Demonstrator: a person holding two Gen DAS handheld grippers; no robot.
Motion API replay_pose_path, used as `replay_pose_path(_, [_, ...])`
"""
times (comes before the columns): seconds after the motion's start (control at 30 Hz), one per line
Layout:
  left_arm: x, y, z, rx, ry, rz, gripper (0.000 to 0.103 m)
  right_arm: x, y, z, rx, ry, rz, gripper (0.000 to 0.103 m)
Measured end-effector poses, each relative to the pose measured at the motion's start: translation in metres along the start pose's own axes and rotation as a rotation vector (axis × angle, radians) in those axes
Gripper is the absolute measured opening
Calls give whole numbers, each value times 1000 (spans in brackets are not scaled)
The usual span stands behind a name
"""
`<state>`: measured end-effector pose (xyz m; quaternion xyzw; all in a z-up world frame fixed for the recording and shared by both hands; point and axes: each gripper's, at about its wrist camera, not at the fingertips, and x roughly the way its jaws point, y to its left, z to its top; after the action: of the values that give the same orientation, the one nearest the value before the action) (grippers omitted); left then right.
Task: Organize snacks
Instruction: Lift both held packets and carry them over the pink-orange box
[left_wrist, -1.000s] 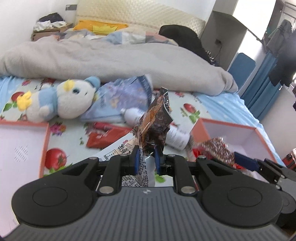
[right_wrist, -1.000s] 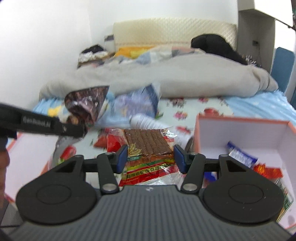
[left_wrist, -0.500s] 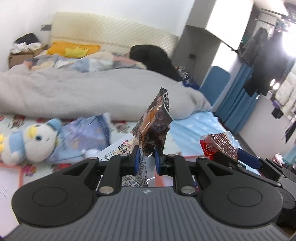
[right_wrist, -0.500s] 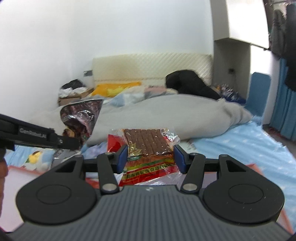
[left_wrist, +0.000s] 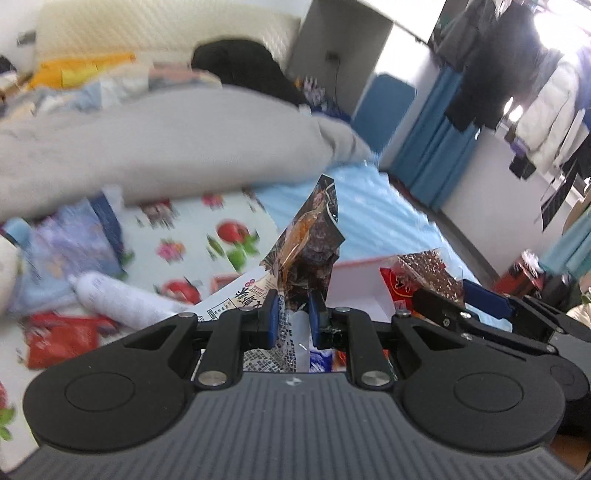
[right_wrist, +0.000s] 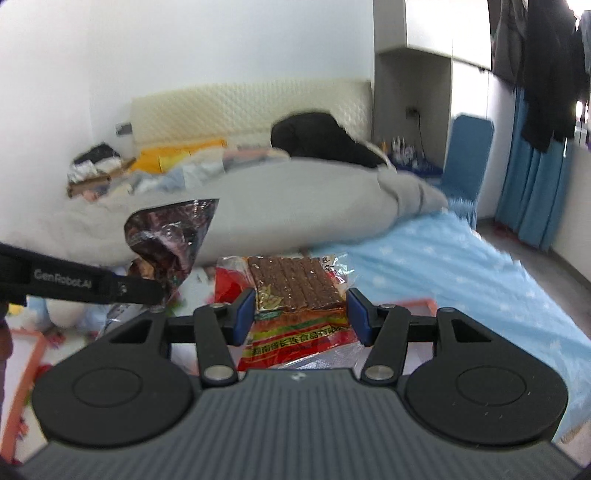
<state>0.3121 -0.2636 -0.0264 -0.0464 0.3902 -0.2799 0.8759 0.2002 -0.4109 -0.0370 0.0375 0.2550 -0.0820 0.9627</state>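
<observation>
The left tool (left_wrist: 291, 314) is clamped on a dark crinkled snack bag (left_wrist: 312, 243), its blue pads pinching the bag's lower end so that the rest stands up and ahead of the jaws. A clear wrapper with printed text (left_wrist: 243, 299) is caught between the pads too, hanging below and to the tool's left. The right tool (right_wrist: 301, 314) grips a wafer pack (right_wrist: 295, 284) by its two side edges, pads pressed flat against them; the brown wafers lie level between the jaws and the red-and-green printed end (right_wrist: 295, 339) trails back toward the camera.

Both tools are held above the bed, side by side. In the right wrist view the left tool's black finger (right_wrist: 77, 284) crosses from the left with its dark bag just beyond the tip. In the left wrist view the right tool's finger and the wafer pack (left_wrist: 428, 273) sit close on the right.

Below the left tool lies an orange-rimmed box (left_wrist: 354, 264) with a white inside. Further left on the fruit-print sheet (left_wrist: 177, 229) are a white bottle (left_wrist: 122, 299), a red packet (left_wrist: 62, 339) and a pale blue bag (left_wrist: 70, 247). Beyond them a grey duvet (left_wrist: 166, 147) is heaped across the bed.
</observation>
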Motion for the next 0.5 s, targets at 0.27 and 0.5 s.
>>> replay_pose_path(0.27, [78, -4, -14, 4, 186, -38, 20, 35, -29, -29, 24, 178, -8, 56])
replay_pose_path(0.5, [113, -3, -25, 48, 293, -27, 20, 56, -40, -62, 30, 314, -17, 56])
